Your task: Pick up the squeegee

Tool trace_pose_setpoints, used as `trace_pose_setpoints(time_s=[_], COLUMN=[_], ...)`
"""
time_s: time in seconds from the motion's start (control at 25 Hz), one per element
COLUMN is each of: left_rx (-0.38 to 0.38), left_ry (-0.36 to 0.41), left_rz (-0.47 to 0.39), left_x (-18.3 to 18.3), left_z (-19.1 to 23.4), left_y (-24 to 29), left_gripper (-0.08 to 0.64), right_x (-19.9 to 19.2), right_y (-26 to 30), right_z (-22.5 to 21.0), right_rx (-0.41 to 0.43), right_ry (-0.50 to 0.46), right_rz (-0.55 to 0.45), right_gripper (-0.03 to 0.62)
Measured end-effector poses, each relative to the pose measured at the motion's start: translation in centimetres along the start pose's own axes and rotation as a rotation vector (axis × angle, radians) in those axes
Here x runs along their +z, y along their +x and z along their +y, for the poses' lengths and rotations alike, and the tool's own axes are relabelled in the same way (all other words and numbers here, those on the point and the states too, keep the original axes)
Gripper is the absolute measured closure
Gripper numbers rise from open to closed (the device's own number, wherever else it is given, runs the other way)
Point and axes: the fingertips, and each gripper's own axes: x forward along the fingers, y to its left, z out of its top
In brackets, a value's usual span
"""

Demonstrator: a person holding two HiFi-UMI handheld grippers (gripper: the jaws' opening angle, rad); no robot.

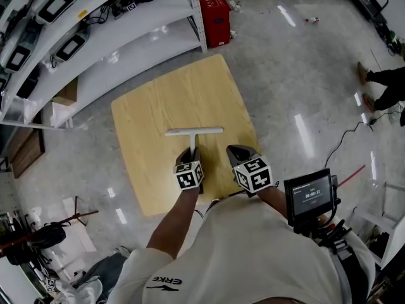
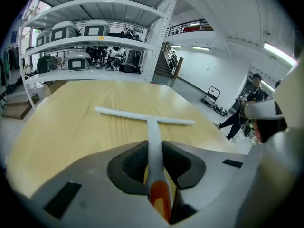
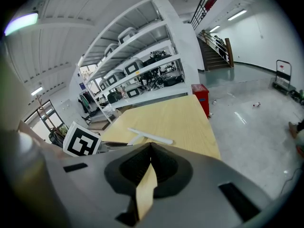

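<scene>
A white T-shaped squeegee (image 1: 194, 132) lies on the light wooden table (image 1: 183, 87), blade across and handle pointing back toward me. My left gripper (image 1: 192, 152) reaches over the handle from the near side. In the left gripper view the squeegee (image 2: 153, 122) handle, which has an orange end, runs straight between the jaws of the left gripper (image 2: 154, 145), and both pads press its sides. My right gripper (image 1: 237, 151) hovers beside it to the right. In its own view the right gripper (image 3: 151, 145) has its jaw tips together with nothing in them, and the squeegee (image 3: 149, 136) lies just ahead.
White shelving (image 1: 95, 37) with boxed devices runs along the far left. A red crate (image 1: 215, 14) stands past the table's far corner. A person's legs (image 1: 386, 81) show at the right on the glossy floor. A small screen (image 1: 310, 195) hangs by my right arm.
</scene>
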Motion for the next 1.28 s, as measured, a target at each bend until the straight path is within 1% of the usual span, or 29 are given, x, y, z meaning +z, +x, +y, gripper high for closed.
trace_pose_setpoints(time_s=[0.44, 0.72, 1.04, 1.28], left_rx=[-0.003, -0.006, -0.012, -0.011], left_ry=[-0.032, -0.078, -0.136, -0.174], left_rz=[-0.130, -0.244, -0.358, -0.400], left_x=[2.4, 4.6, 5.5, 5.5], left_z=[-0.3, -0.6, -0.9, -0.7], left_y=[-3.3, -6.3, -9.4, -11.2], left_gripper=[0.480, 0.480, 0.480, 0.480], right_x=[1.0, 2.0, 2.8, 3.1], right_y=[0.1, 0.2, 0.3, 0.4], right_z=[1.1, 2.0, 3.0, 3.5], right_rx=[0.035, 0.062, 0.099, 0.119], right_ry=[-0.044, -0.083, -0.135, -0.149], right_rz=[-0.030, -0.060, -0.106, -0.116], right_gripper=[0.588, 0.588, 0.588, 0.588])
